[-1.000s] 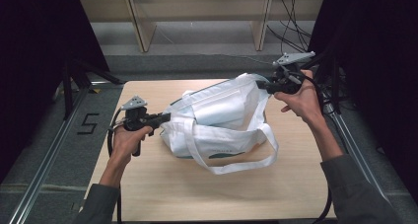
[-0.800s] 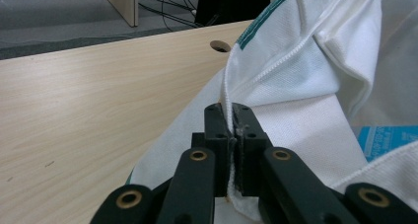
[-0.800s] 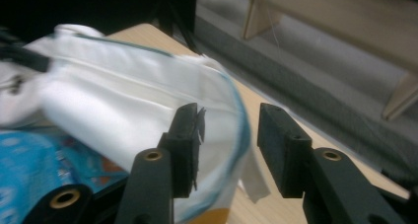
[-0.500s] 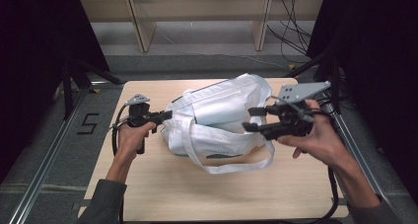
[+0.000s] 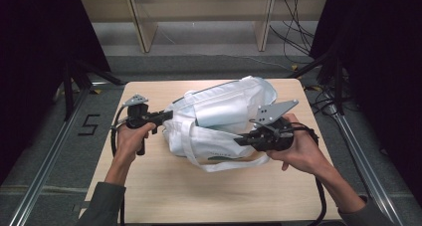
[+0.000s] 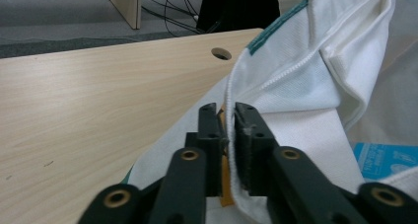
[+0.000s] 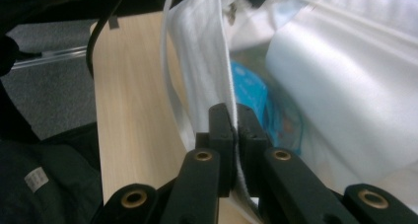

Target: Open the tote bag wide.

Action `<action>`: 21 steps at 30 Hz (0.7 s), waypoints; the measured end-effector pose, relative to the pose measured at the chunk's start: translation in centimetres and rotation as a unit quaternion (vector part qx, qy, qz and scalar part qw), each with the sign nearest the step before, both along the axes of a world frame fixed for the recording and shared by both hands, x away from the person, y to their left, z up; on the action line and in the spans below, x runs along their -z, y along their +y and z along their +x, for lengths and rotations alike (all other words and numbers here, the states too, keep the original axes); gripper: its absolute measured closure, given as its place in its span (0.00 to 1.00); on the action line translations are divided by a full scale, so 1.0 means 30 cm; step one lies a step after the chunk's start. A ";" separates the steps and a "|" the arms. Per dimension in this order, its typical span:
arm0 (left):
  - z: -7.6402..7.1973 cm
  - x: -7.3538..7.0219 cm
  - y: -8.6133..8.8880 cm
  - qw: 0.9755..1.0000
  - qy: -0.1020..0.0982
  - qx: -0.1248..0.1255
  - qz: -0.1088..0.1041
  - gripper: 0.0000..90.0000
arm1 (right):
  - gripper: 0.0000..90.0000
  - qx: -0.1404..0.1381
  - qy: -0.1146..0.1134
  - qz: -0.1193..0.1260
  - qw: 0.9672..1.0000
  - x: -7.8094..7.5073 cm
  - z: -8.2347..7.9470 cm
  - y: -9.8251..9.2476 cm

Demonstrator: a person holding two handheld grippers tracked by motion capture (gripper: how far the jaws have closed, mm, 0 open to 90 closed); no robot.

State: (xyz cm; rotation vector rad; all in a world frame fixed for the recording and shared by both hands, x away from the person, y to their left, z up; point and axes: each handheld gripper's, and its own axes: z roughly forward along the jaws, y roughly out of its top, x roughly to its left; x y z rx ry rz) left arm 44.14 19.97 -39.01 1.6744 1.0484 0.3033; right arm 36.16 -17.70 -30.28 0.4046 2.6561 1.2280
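A white cloth tote bag (image 5: 224, 111) lies on the wooden table (image 5: 199, 196), its loose strap (image 5: 234, 165) looping toward the front edge. My left gripper (image 5: 169, 115) is at the bag's left end. In the left gripper view (image 6: 226, 113) the bag's hemmed rim (image 6: 276, 81) runs between its jaws, which have just been opening; a thin gap shows beside the cloth. My right gripper (image 5: 238, 141) has just closed on the near rim (image 7: 217, 61), and its pads pinch the hem (image 7: 234, 113). A blue packet (image 7: 249, 93) lies inside the bag.
A round cable hole (image 6: 221, 53) sits in the tabletop beyond the bag. Wooden shelf legs (image 5: 142, 22) and cables (image 5: 293, 32) stand behind the table. Metal rails (image 5: 54, 166) run along both sides, and a "5" (image 5: 89, 125) marks the floor at left.
My right gripper came from the bag's far right corner to its near rim and shut on the hem. The left hand stayed put.
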 end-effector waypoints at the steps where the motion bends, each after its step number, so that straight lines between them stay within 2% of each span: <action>1: -0.002 -0.003 0.007 1.000 -0.002 0.002 -0.016 0.84 | 0.98 0.001 -0.007 0.009 1.000 -0.014 -0.002 -0.002; 4: -0.018 -0.027 0.016 0.999 -0.013 0.007 -0.029 0.87 | 0.99 0.006 -0.016 0.022 1.000 -0.070 0.004 -0.010; 8: -0.040 -0.096 0.019 0.999 -0.040 0.008 -0.029 0.94 | 0.99 0.031 -0.052 0.049 0.997 -0.173 0.046 -0.016; 9: -0.042 -0.117 0.023 0.998 -0.047 0.010 -0.029 0.95 | 0.99 0.037 -0.066 0.050 0.996 -0.202 0.062 -0.018; 10: -0.045 -0.139 0.028 0.998 -0.053 0.006 -0.030 0.94 | 0.99 0.042 -0.068 0.050 0.996 -0.229 0.076 -0.016; 11: -0.044 -0.159 0.034 0.998 -0.060 0.006 -0.031 0.94 | 0.99 0.051 -0.084 0.051 0.994 -0.253 0.094 -0.013; 14: -0.039 -0.201 0.040 0.997 -0.069 0.003 -0.027 0.94 | 0.99 0.066 -0.089 0.051 0.992 -0.313 0.152 0.000; 15: -0.035 -0.203 0.036 0.997 -0.069 0.001 -0.020 0.94 | 0.99 0.081 -0.090 0.052 0.991 -0.322 0.168 0.008; 17: -0.020 -0.185 0.029 0.998 -0.062 -0.002 -0.008 0.95 | 0.99 0.080 -0.090 0.048 0.992 -0.315 0.207 0.022; 18: -0.012 -0.168 0.030 0.998 -0.055 -0.003 -0.009 0.95 | 0.99 0.080 -0.078 0.049 0.993 -0.304 0.213 0.028; 21: -0.002 -0.119 0.034 0.999 -0.039 0.005 -0.022 0.95 | 0.99 0.073 -0.066 0.047 0.994 -0.261 0.217 0.023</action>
